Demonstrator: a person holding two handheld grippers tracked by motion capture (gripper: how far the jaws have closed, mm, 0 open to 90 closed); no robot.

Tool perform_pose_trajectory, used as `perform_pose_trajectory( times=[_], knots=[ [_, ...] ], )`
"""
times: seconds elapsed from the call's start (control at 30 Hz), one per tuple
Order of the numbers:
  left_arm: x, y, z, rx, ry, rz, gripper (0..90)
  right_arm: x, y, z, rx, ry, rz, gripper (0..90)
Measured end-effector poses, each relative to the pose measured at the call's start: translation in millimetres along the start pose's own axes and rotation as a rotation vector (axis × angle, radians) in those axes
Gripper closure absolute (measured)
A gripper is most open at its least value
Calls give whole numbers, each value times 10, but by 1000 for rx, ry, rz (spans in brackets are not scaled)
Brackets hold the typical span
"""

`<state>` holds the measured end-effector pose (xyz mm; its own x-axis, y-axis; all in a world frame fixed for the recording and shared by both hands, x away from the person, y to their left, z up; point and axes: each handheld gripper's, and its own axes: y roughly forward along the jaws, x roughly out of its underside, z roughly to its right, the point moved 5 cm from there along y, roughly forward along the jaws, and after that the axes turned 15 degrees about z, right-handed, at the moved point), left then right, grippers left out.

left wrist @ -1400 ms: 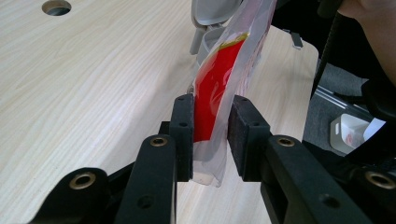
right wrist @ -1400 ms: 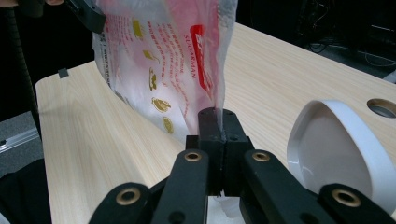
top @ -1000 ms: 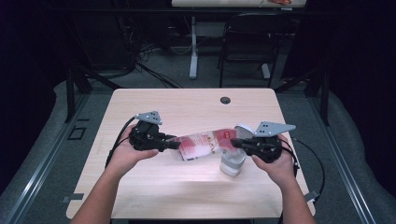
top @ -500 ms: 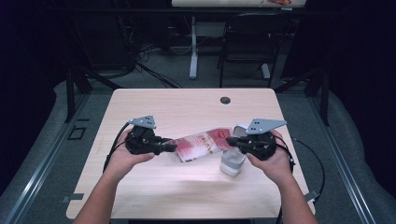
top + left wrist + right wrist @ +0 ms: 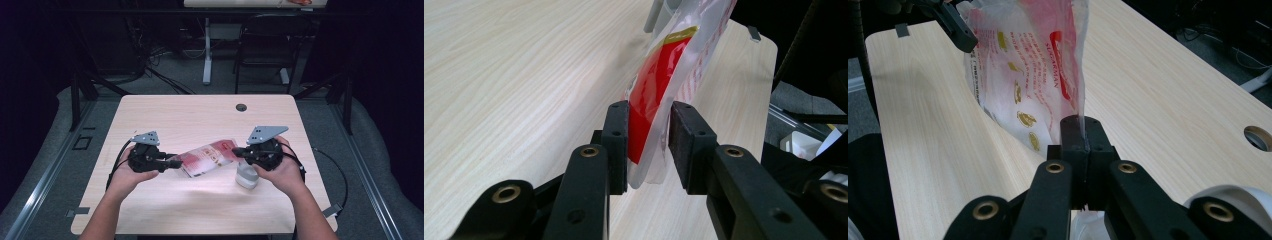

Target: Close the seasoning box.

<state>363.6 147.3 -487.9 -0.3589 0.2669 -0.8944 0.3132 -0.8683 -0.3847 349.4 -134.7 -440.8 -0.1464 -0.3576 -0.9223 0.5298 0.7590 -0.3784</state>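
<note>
— Where the right gripper point(image 5: 1081, 131) has its jaws pressed together, what sits between them?

— The thin edge of one red-and-clear plastic bag point(image 5: 1023, 75), clamped tight; the right gripper view shows the pads meeting on the film with no gap. From above, the same gripper point(image 5: 239, 151) is at the bag's point(image 5: 207, 158) right end.

— And the left gripper point(image 5: 648, 142)?

— Its jaws stand apart around the bag's point(image 5: 659, 95) other end. In the left gripper view one pad touches the film, the other stands just off it, so the bag is between them but not squeezed. They have just been opening a little.

— Does the high view tell you that?

— No. There the left gripper point(image 5: 175, 163) merely meets the bag's left end; the gap shows up close alone. But the high view gives the layout: the bag is stretched between the two grippers, tilted, its right end farther from the person than its left, over the near middle of the table point(image 5: 200, 115).

— Anything else close by?

— A small whitish container point(image 5: 247, 176) stands on the table just under the right hand point(image 5: 280, 167), on the near side of the bag's right end. The right gripper view catches a white rim at its lower right corner; whether that is the same container I cannot tell.

— The count?

— Two grippers, one bag, one container, one table with a round hole point(image 5: 241, 107) near its far edge.
</note>
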Motion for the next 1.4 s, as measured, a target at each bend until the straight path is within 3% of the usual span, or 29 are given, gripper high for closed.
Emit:
perform_pose_trajectory(
  times=[0.47, 1.03, 1.23, 1.4],
  knots=[
    [172, -71, -81, -20, -8, -7, 679, -135, 162, -150, -17, -64, -81, 900],
    [241, -39, -67, -52, 9, -40, 587, -131, 253, -241, -30, -111, -124, 900],
    [248, -16, -53, -43, 9, -44, 613, -102, 311, -264, -25, -125, -150, 900],
    [288, 2, -61, -45, 20, -70, 701, -91, 377, -291, -35, -122, -148, 900]
  ],
)
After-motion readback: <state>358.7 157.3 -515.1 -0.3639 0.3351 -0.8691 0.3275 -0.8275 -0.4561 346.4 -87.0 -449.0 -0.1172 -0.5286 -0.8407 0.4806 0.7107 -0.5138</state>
